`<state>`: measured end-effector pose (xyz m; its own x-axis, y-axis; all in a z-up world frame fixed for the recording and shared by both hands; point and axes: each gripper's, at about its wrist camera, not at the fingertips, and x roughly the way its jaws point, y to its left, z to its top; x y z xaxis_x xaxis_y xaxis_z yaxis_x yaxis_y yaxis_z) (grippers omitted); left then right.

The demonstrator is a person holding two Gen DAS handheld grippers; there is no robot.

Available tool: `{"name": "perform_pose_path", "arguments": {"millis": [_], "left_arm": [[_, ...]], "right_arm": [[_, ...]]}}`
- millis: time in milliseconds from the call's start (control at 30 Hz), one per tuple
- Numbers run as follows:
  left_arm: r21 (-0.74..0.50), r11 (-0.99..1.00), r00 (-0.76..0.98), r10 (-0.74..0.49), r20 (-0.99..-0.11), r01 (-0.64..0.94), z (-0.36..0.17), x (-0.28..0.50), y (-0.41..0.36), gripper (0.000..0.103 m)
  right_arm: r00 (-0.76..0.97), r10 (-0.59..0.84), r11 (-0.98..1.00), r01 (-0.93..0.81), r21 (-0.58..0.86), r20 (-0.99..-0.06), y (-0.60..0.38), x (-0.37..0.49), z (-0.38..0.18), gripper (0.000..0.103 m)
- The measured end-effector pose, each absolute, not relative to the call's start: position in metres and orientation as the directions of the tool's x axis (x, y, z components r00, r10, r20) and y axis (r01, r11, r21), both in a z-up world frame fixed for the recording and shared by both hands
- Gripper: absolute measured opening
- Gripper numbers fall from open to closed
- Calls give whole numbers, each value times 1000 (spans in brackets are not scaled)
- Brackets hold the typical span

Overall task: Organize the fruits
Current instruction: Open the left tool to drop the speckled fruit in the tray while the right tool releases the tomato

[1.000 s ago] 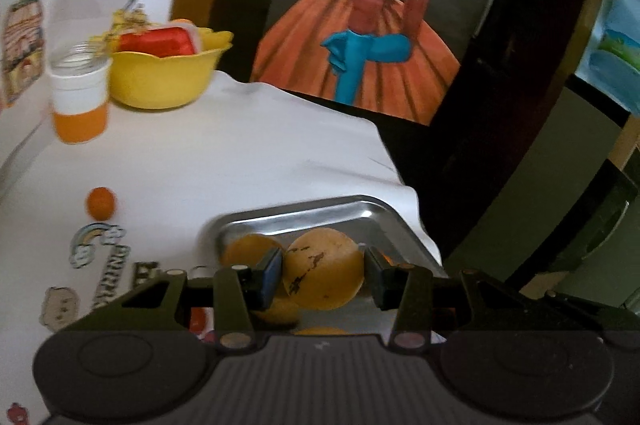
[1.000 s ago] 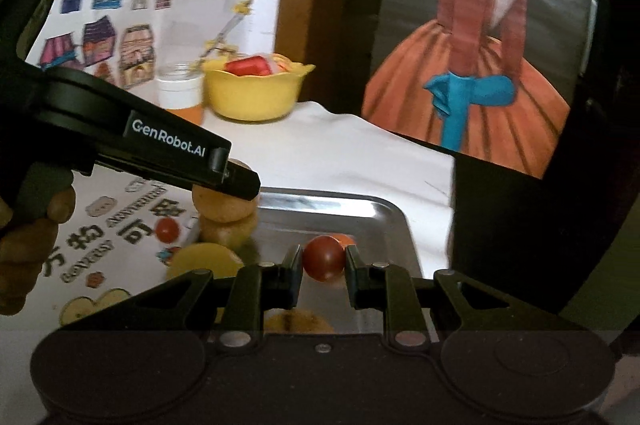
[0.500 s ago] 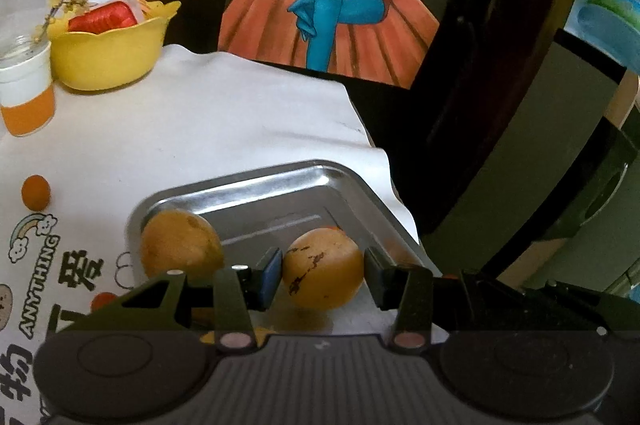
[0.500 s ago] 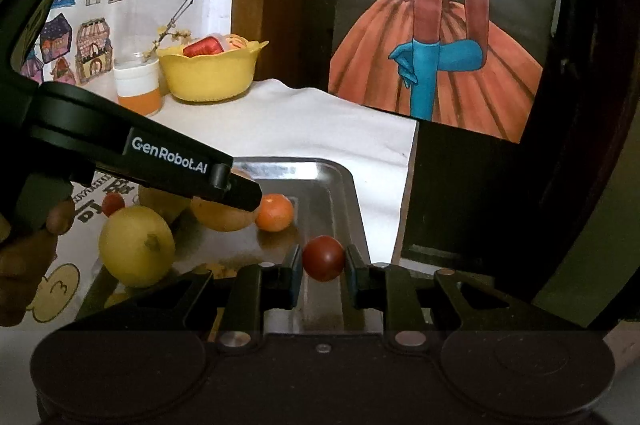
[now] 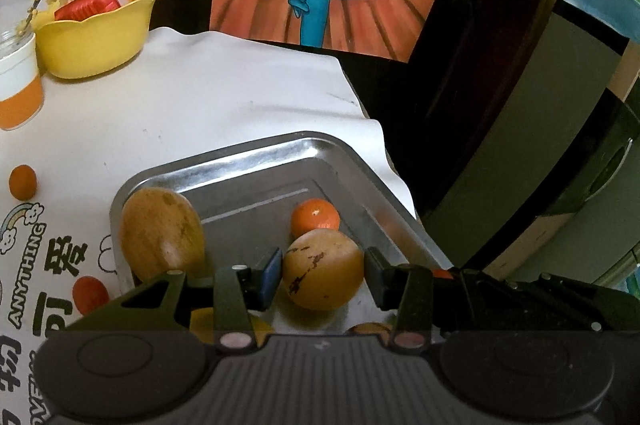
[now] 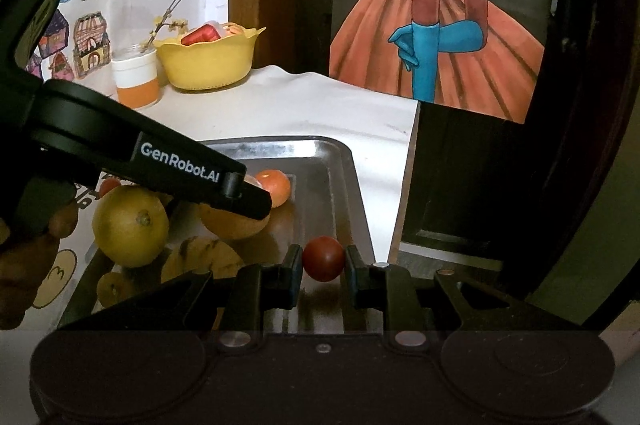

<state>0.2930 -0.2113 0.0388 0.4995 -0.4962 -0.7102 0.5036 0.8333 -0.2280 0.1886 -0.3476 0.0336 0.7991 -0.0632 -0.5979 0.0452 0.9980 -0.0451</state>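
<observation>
Change since earlier frame: we had brought both grippers further over the metal tray (image 5: 352, 161); in the left wrist view the small orange (image 5: 315, 219) came into sight behind the held fruit, and the yellow bowl (image 5: 96, 41) slid toward the left edge.
Left gripper (image 5: 322, 275): fingers were pinching a round tan fruit (image 5: 323, 269), both pads against its sides, low over the tray.
Tan fruit look: yellow-brown skin, dark brown blotches on the near left face.
Right gripper (image 6: 323, 259): fingers were pinching a small red tomato (image 6: 323, 258), just over the tray's right side near its rim (image 6: 352, 193).
Tomato look: dark red, smooth, glossy.
Tray contents: we saw the small orange just behind the tan fruit and a larger tan oval fruit (image 5: 160, 233) against the left wall.
Left wrist view only: two little orange-red fruits on the printed tablecloth (image 5: 200, 105) left of the tray, one (image 5: 23, 182) far, one (image 5: 90, 295) near.
Right wrist view only: a lemon (image 6: 130, 225) at the tray's left side, a spotted yellow fruit (image 6: 208, 259) beside it, the left gripper's black arm (image 6: 132, 153) marked GenRobot.AI, the person's hand (image 6: 32, 257) on its handle.
Both views: yellow bowl and an orange-and-white cup (image 6: 134, 77) at the table's far end.
</observation>
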Motion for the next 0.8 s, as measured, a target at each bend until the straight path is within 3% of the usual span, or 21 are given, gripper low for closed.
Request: {"name": "perform_pose_path", "arguments": {"millis": [667, 800], "left_arm": [[-199, 838, 491, -472, -733, 509, 38, 291, -217, 50], [-206, 835, 498, -481, -722, 510, 43, 289, -216, 58]], "right_arm": [[797, -60, 998, 49, -34, -601, -348, 189, 32, 26], [803, -67, 998, 60, -31, -592, -348, 187, 34, 33]]}}
